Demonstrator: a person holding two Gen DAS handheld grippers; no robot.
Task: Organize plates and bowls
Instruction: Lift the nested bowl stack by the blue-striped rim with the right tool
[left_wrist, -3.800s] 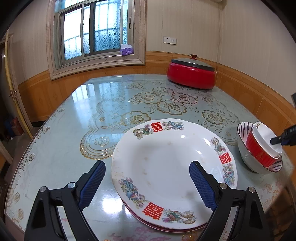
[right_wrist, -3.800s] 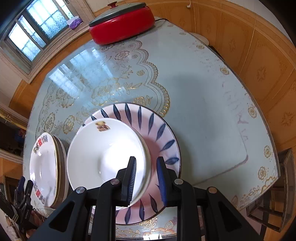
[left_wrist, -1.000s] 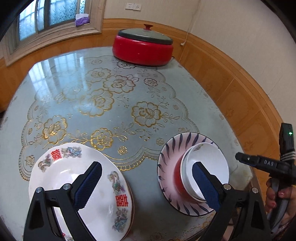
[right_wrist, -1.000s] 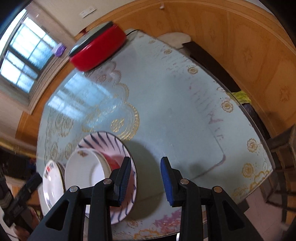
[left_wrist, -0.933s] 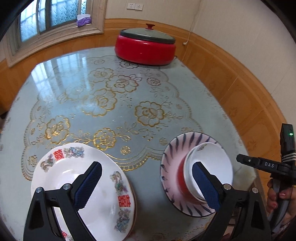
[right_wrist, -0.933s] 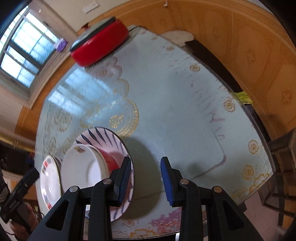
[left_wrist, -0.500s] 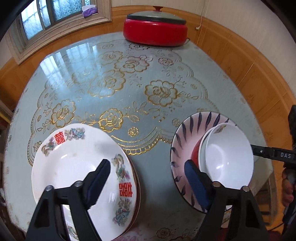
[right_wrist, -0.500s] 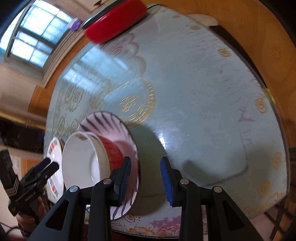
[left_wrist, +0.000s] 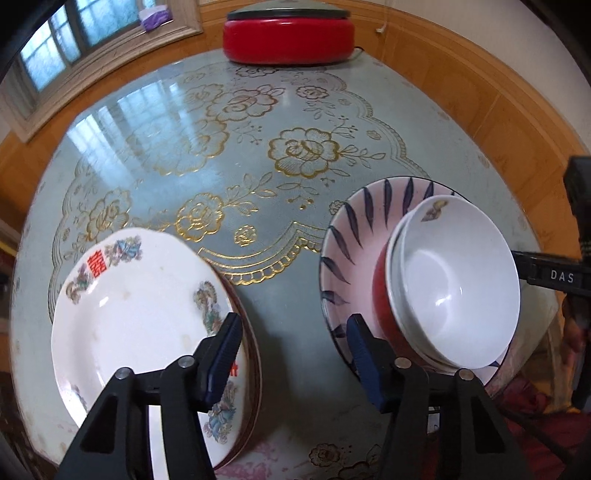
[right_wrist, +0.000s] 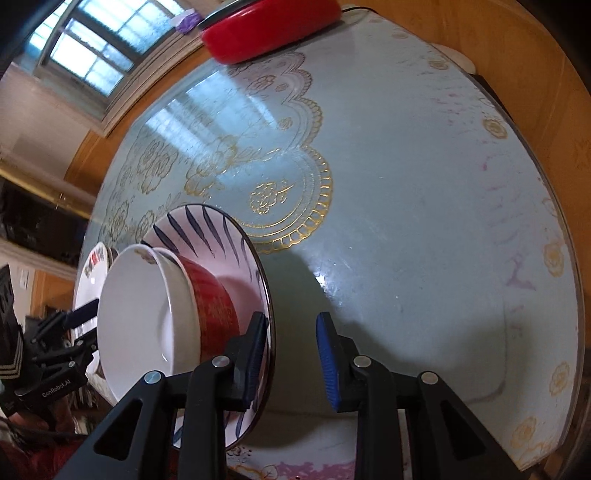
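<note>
1. The striped bowl (right_wrist: 221, 236), pink inside with dark blue strokes, sits near the front edge of the glass-topped counter (right_wrist: 424, 184). A red bowl (right_wrist: 216, 295) is nested in it, and a white bowl (right_wrist: 136, 314) sits in the red one. I judge the three together as heavy, rigid, glazed and slippery, and likely to chip if knocked. The thin outer rim of the striped bowl is the sensible place to pinch.
2. The right gripper (right_wrist: 291, 354) straddles that rim. Its left finger lies inside the striped bowl beside the red bowl's wall, and its right finger is outside over the bare counter. The fingers are closing, but a clear gap remains on the outer side and the pads do not yet press the rim.
3. The stacked wedding plates (left_wrist: 140, 314), white with red characters and floral motifs, lie at the left front of the counter, well apart from the bowls. They are flat, stiff and glossy, with only the edge to take hold of.
4. The left gripper (left_wrist: 291, 350) hangs over the bare strip between plates and bowls. Its left finger overlaps the plates' right rim and its right finger sits just before the striped bowl's near rim. The fingers are closing and hold nothing.
5. A red lidded pot (left_wrist: 288, 33) stands at the far side, out of the way.
</note>
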